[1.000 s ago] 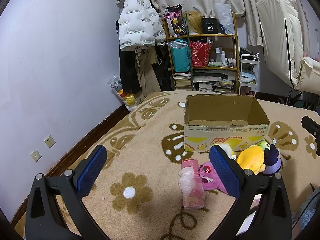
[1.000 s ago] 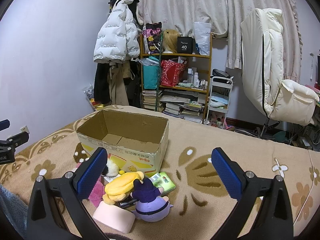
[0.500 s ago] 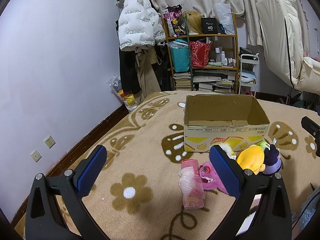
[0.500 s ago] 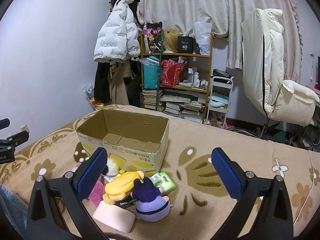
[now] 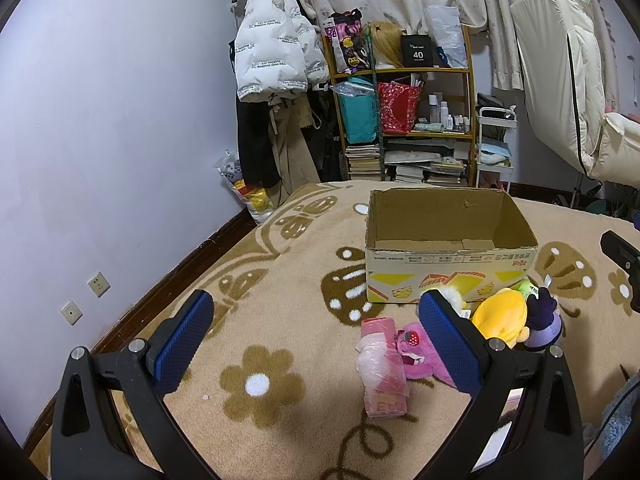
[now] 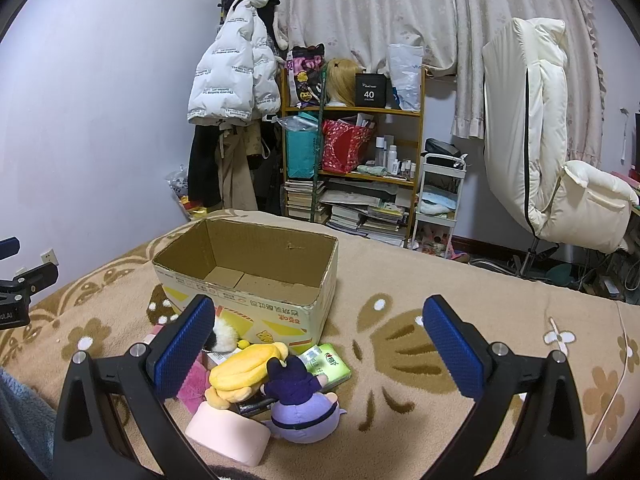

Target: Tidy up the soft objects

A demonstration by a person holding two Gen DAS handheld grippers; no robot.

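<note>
Two claws are hovering above the blanket (image 5: 280,264), both level and facing fwd. Left claw (image 5: 316,336) is gaping wide, holding nothing; its right pad is overlapping the pink plush (image 5: 416,354) in view, contact cannot be told. Right claw (image 6: 318,344) is likewise spread wide, empty, w/ the toy pile below and between its pads. Cardboard box (image 6: 248,276) is sitting open-topped, nothing in it, w/ clear blanket to its right. Toys are lying just in front of the box: yellow plush (image 6: 244,364), purple plush (image 6: 300,408), pink block (image 6: 228,432), green packet (image 6: 326,362), and a pink wrapped pack (image 5: 382,372) beside the pink plush. Open blanket is lying left of the pack.
</note>
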